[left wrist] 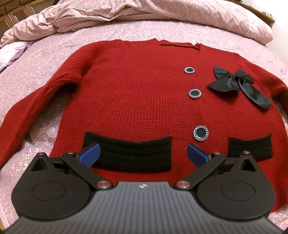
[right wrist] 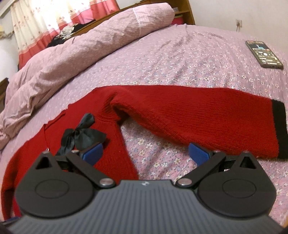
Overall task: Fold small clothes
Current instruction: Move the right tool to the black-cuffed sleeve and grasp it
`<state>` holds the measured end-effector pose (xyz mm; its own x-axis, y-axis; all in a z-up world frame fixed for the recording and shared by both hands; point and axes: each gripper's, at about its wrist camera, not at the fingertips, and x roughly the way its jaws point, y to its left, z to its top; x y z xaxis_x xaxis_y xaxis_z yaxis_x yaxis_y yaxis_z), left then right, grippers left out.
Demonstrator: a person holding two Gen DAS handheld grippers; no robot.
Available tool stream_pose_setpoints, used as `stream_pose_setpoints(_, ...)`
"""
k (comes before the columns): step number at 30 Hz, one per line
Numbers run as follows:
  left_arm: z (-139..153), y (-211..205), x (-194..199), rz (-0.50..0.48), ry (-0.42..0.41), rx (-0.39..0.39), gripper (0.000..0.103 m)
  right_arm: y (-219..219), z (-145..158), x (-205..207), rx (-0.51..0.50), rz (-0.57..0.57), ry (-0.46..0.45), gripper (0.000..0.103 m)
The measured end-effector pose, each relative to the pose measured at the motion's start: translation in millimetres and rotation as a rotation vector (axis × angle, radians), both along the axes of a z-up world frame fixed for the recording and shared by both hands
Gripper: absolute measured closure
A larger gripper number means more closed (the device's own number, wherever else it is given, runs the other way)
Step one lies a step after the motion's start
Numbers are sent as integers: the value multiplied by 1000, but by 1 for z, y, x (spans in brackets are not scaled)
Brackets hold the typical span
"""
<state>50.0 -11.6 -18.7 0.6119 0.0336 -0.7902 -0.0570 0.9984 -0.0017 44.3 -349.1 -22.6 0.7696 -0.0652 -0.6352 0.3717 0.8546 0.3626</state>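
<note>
A small red knit cardigan [left wrist: 140, 93] lies flat, front up, on the bed, with three dark buttons [left wrist: 195, 93], a black bow [left wrist: 239, 84] and two black pocket bands [left wrist: 129, 154]. My left gripper [left wrist: 143, 154] is open and empty, hovering over the hem at the left pocket band. In the right wrist view the cardigan's sleeve [right wrist: 198, 115] stretches out to the right and ends in a black cuff [right wrist: 279, 129]. My right gripper [right wrist: 145, 153] is open and empty, above the sheet between the body and that sleeve, close to the bow [right wrist: 81, 136].
The bed has a purple flowered sheet [right wrist: 180, 59]. A rumpled pink duvet [left wrist: 126, 14] is piled along the far side, also in the right wrist view [right wrist: 72, 54]. A black phone [right wrist: 263, 54] lies on the sheet beyond the cuff.
</note>
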Motion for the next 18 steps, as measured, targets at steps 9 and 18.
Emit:
stream_pose_setpoints(9, -3, -7, 8, -17, 17, -5, 0, -26, -1, -7, 160, -102, -49, 0)
stream_pose_setpoints(18, -1, -12, 8, -37, 4, 5, 0, -49, -29, -6, 319, -255, 7, 0)
